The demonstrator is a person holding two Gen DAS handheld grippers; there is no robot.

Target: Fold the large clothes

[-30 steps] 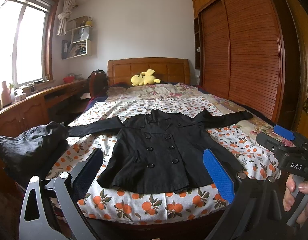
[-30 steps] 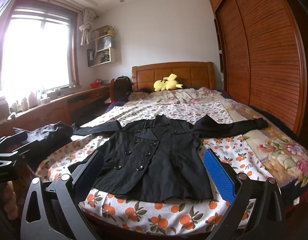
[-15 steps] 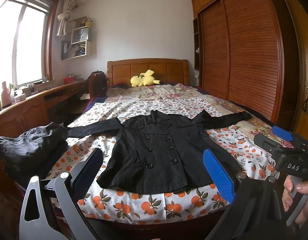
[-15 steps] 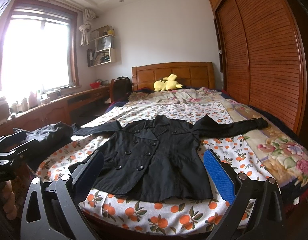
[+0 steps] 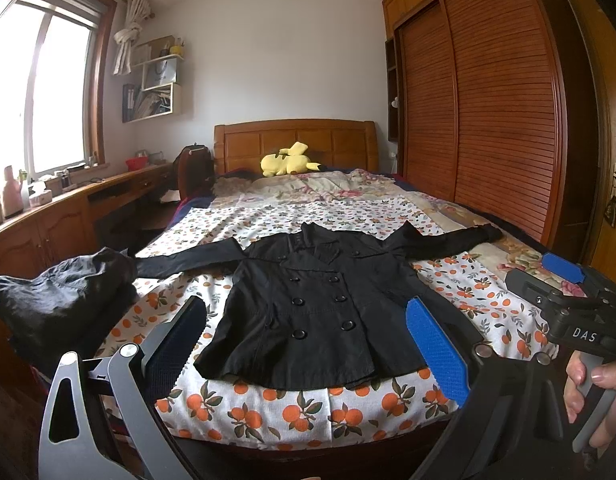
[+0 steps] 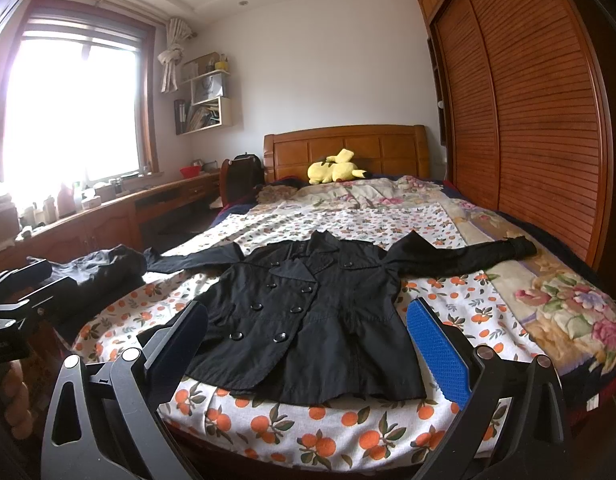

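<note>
Our left tongs (image 5: 308, 340) are spread wide with nothing between the fingers, held level at the foot of the bed (image 5: 291, 412) and pointing up its length toward the headboard (image 5: 295, 140). Our right tongs (image 6: 308, 340) are just as wide and just as empty, held level too and aimed the same way. In the left view the right tongs (image 5: 564, 284) show at the right edge, alongside and apart from the left ones, with our right hand (image 5: 596, 396) curled around the grey handle below them, fingertips wrapped over the trigger. In the right view the black frame of the left tongs (image 6: 15, 300) shows at the left edge; the hand under it is blurred.

Beyond both pairs of fingers the black coat (image 5: 320, 304) lies flat and face up on the orange-print sheet, buttoned in two rows, hem close to the foot edge, collar toward the headboard. Both sleeves stretch straight out sideways, the right sleeve (image 6: 468, 256) reaching onto the flowered quilt (image 6: 568, 308). Neither pair of tongs touches the coat.

At the left corner of the bed a crumpled dark garment (image 5: 63, 296) sits in a heap, just beside the end of the coat's left sleeve. A yellow plush toy (image 5: 287, 160) rests against the headboard. A slatted wooden wardrobe (image 5: 492, 112) runs along the right wall, and a wooden desk (image 5: 59, 216) stands under the window (image 5: 47, 96).
</note>
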